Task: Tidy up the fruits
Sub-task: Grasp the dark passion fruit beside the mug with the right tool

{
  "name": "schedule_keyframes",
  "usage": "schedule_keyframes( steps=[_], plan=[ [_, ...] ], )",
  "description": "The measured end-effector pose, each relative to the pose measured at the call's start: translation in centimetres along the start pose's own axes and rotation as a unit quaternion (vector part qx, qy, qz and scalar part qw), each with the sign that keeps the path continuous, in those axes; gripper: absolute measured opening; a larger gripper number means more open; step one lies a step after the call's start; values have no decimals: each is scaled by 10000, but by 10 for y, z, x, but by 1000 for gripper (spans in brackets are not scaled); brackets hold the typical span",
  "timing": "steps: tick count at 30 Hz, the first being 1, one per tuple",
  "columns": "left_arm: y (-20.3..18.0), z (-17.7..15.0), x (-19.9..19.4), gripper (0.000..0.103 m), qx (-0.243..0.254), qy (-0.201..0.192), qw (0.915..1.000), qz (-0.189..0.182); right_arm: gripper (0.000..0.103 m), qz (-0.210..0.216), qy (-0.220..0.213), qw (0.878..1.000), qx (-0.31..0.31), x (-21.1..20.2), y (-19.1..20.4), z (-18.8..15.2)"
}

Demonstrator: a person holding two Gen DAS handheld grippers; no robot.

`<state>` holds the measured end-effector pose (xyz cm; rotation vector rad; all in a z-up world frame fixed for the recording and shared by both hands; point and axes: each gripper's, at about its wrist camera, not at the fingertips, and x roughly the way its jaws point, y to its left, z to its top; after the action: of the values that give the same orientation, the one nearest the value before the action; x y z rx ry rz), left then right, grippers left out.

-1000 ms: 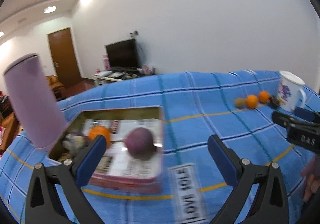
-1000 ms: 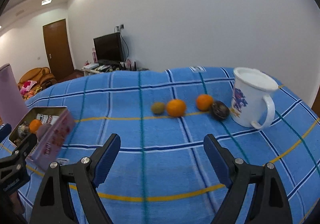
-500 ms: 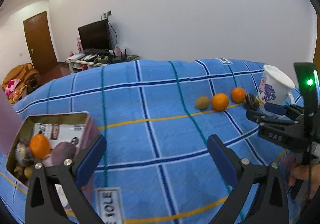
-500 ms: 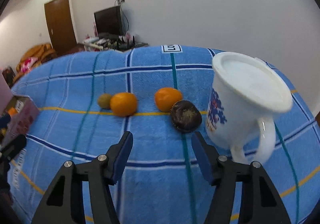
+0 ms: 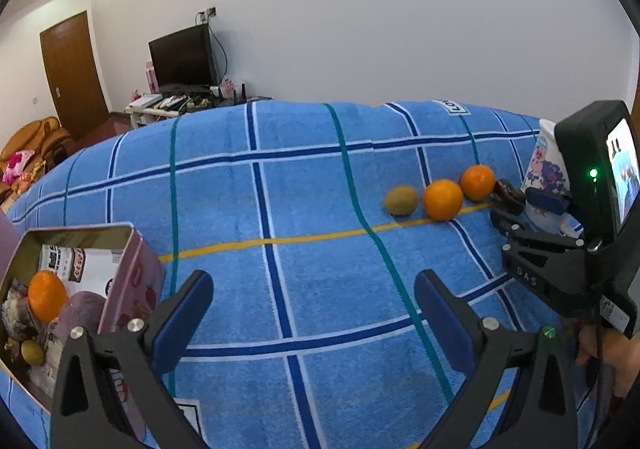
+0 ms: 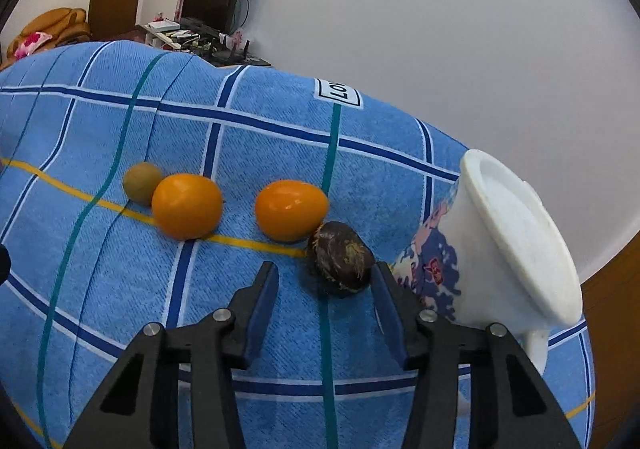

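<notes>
A row of fruit lies on the blue checked cloth: a kiwi (image 6: 141, 183), two oranges (image 6: 187, 205) (image 6: 290, 209) and a dark brown fruit (image 6: 342, 263). My right gripper (image 6: 324, 289) is open, low over the cloth, its fingers just short of the dark fruit, the right finger beside it. In the left wrist view the row shows at the right (image 5: 442, 199), with the right gripper (image 5: 520, 225) at it. My left gripper (image 5: 314, 301) is open and empty above the cloth. A pink tin (image 5: 136, 273) at the left holds an orange (image 5: 46, 301), a purple fruit (image 5: 80, 315) and other small fruit.
A white mug with a blue and pink print (image 6: 500, 245) stands right next to the dark fruit, touching the right finger's side. The cloth's far edge drops off toward a white wall. A TV stand and a brown door are beyond.
My right gripper has moved forward and down to the dark fruit and narrowed its opening. My left gripper has swung right, away from the tin; the purple cylinder has left the view.
</notes>
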<state>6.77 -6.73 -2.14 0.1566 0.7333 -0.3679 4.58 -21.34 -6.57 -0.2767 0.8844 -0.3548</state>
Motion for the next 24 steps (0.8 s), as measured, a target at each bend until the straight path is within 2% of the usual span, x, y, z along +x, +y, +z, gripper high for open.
schedule_keyframes(
  steps=[2, 3, 4, 9, 11, 13, 16, 24],
  plan=[
    [-2, 0, 0, 102, 59, -49, 10000, 39, 47, -60, 8, 10000, -77, -1, 1, -2],
    [-4, 1, 1, 102, 69, -54, 10000, 45, 42, -132, 12, 9998, -123, -2, 3, -4],
    [-4, 1, 2, 102, 45, -35, 10000, 20, 33, -261, 5, 9995, -177, -2, 4, -6],
    [0, 1, 4, 102, -63, 22, 10000, -55, 31, -140, -13, 9998, -138, -3, -3, -13],
    [1, 0, 5, 102, -92, 36, 9999, -56, 31, 270, -47, 9995, 187, -8, -17, -16],
    [3, 0, 6, 102, -114, 70, 9999, -74, 26, 865, -33, 9944, 608, -16, -34, -23],
    [2, 1, 8, 102, -120, 91, 9998, -96, 25, 1414, -29, 9847, 1023, -24, -50, -34],
    [1, 5, 16, 102, -87, 202, 9998, -28, 25, 2291, 117, 9627, 1438, -34, -57, -61]
  ],
)
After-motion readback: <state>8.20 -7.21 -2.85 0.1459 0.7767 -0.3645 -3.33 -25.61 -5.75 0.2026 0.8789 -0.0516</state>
